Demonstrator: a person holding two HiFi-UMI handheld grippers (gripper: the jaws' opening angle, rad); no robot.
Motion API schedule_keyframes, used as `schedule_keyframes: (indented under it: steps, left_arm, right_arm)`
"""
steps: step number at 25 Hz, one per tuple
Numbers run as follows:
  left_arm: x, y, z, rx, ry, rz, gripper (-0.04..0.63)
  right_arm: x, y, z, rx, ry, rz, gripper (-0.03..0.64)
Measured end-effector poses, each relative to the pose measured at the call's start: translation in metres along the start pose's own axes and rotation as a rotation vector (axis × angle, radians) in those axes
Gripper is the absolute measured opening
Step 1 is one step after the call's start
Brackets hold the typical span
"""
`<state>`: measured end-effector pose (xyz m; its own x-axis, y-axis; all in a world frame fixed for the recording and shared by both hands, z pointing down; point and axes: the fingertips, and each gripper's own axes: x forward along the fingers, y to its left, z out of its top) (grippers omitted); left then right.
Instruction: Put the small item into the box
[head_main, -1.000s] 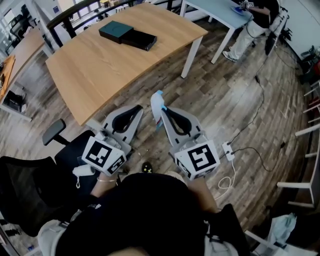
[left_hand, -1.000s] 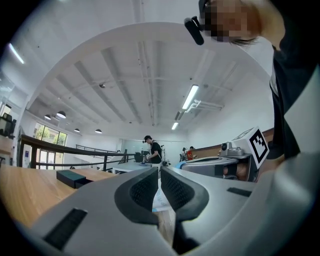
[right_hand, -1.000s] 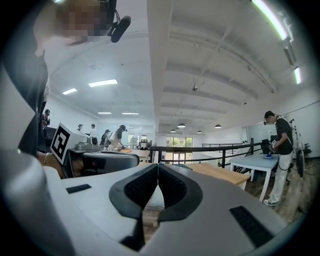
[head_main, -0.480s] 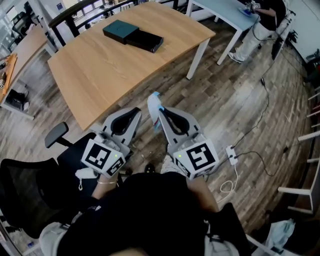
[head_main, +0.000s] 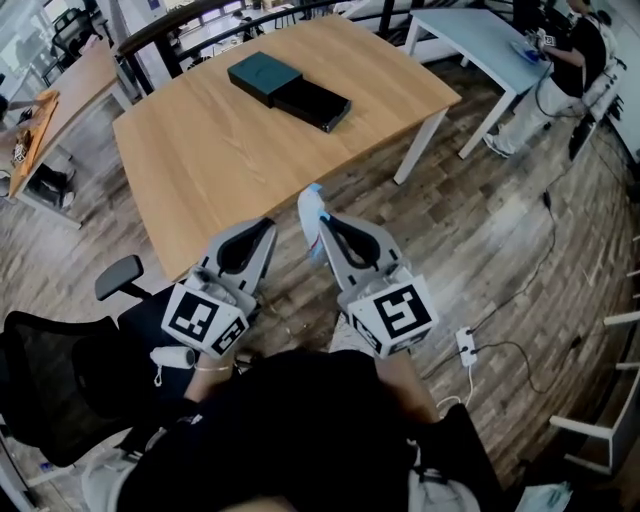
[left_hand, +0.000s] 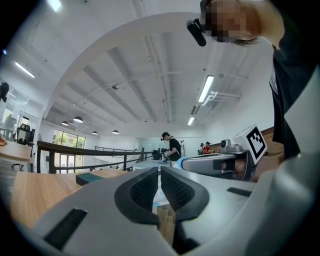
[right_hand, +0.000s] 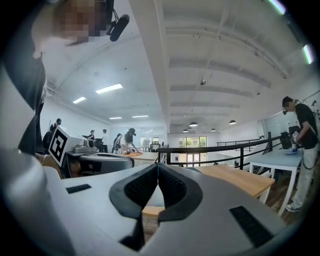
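Observation:
In the head view my right gripper (head_main: 323, 224) is shut on a small flat white and light-blue item (head_main: 312, 207) that sticks up past its tips, above the wood floor near the table's front edge. The right gripper view shows the item only as a thin pale edge (right_hand: 157, 171) between the closed pads. Beside it, my left gripper (head_main: 266, 226) is shut with nothing in it; its pads (left_hand: 147, 186) almost touch. The box lies far off on the wooden table (head_main: 220, 170): a teal lid (head_main: 264, 76) next to a black tray (head_main: 313, 103). The left gripper view shows the teal part (left_hand: 91, 177) low at the left.
A black office chair (head_main: 70, 365) stands at my lower left. A power strip with a white cable (head_main: 467, 347) lies on the floor to the right. A person stands at a pale blue table (head_main: 470, 25) at the far right. A dark railing (head_main: 170, 25) runs behind the table.
The wooden table and box have shifted right and down in the head view, closer to me. Both grippers keep their pose, and the right one still holds the item.

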<state>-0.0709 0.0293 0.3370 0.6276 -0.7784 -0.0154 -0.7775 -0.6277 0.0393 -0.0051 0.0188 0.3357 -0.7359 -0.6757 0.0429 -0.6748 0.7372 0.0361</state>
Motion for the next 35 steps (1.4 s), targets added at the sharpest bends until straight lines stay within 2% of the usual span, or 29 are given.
schedule_keyframes:
  steps: [11, 26, 35]
  left_arm:
    - [0.068, 0.019, -0.002, 0.023, 0.014, 0.039, 0.025]
    - [0.123, 0.041, 0.02, 0.061, 0.003, 0.096, 0.025]
    - [0.174, 0.059, 0.026, 0.081, 0.005, 0.141, 0.025]
  right_arm:
    - [0.03, -0.069, 0.002, 0.013, -0.029, 0.034, 0.025]
    - [0.058, -0.123, 0.022, 0.0, -0.062, 0.086, 0.025]
    - [0.079, -0.174, 0.028, 0.0, -0.074, 0.13, 0.025]
